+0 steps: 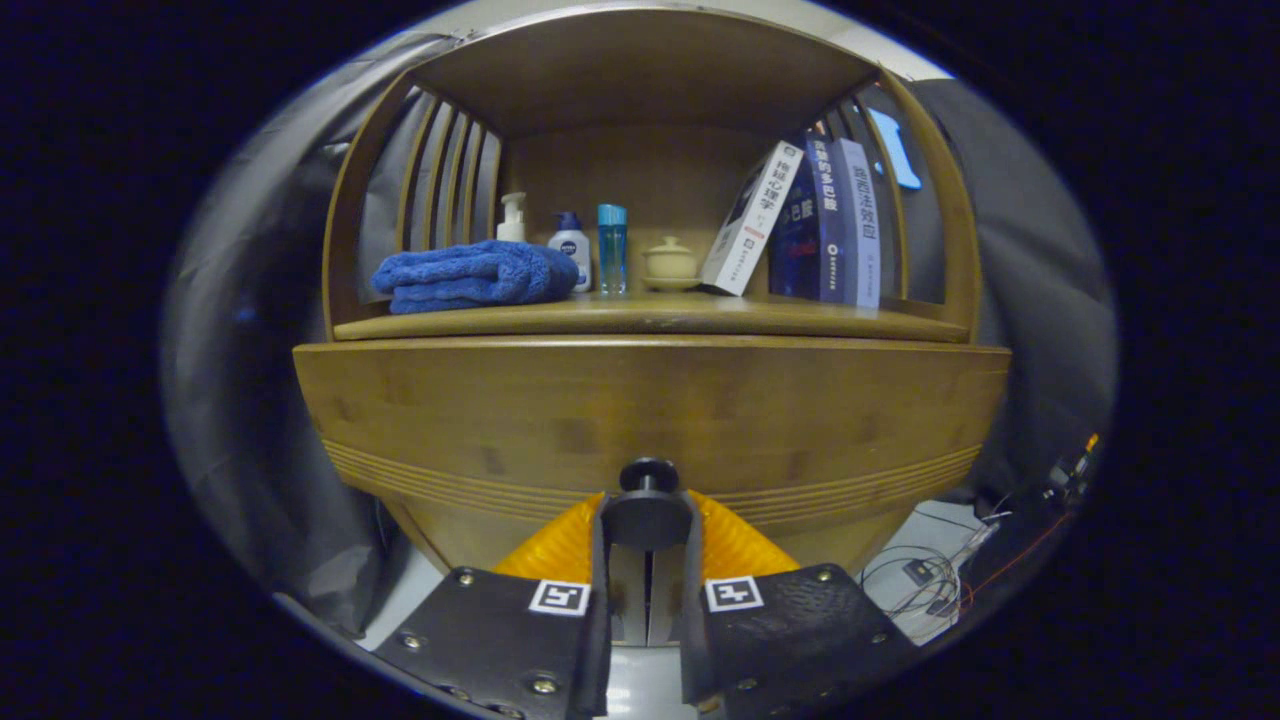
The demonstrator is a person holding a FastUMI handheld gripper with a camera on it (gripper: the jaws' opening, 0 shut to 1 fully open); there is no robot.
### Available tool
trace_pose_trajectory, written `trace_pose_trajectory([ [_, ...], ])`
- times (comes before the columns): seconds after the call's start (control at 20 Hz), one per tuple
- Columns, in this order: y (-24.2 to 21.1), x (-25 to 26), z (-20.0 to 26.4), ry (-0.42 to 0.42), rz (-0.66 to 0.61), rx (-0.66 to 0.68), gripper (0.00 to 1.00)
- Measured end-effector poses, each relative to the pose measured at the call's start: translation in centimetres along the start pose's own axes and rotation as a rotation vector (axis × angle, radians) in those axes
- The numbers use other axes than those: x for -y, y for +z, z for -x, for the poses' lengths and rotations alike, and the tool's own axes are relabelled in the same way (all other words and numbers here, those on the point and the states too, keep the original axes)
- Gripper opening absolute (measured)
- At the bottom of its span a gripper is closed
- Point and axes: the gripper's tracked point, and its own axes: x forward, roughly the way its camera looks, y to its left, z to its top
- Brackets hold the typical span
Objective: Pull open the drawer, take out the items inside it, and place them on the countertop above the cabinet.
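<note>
Drawer (650, 420): wooden front, shut flush in the cabinet, below the desk (650, 318) and just ahead of the gripper (648, 515). Long axis runs side to side; face turned squarely toward the gripper; travel would be straight back along the fingers. Likely stiff and fairly heavy, sliding rather than lifting; contents hidden.

Knob (649, 474): dark, round, at the middle of the lower front; the only handhold, and probably smooth, so a grip behind its head seems safest.

Gripper: fingers drawn nearly together, closed around the knob's neck, a thin gap between them lower down; whether both press firmly cannot be told.

Desk, above: folded towel (465, 276), three bottles (570, 250), lidded cup (669, 262), leaning books (800, 220). Free space remains along its front edge.

Floor beside cabinet: loose cables (930, 575).
</note>
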Motion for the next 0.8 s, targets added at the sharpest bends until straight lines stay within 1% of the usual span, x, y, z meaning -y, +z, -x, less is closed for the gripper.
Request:
trace_pose_trajectory([
  [0.2, -0.8, -0.1, 3.8, -0.008, -0.019, 0.016, 0.28],
  [0.45, -1.6, 0.0, 7.4, -0.026, -0.018, 0.017, 0.28],
  [0.65, -3.2, 0.0, 9.5, -0.028, -0.012, -0.005, 0.28],
  [0.8, -3.3, 0.1, 10.4, -0.023, -0.025, 0.004, 0.27],
])
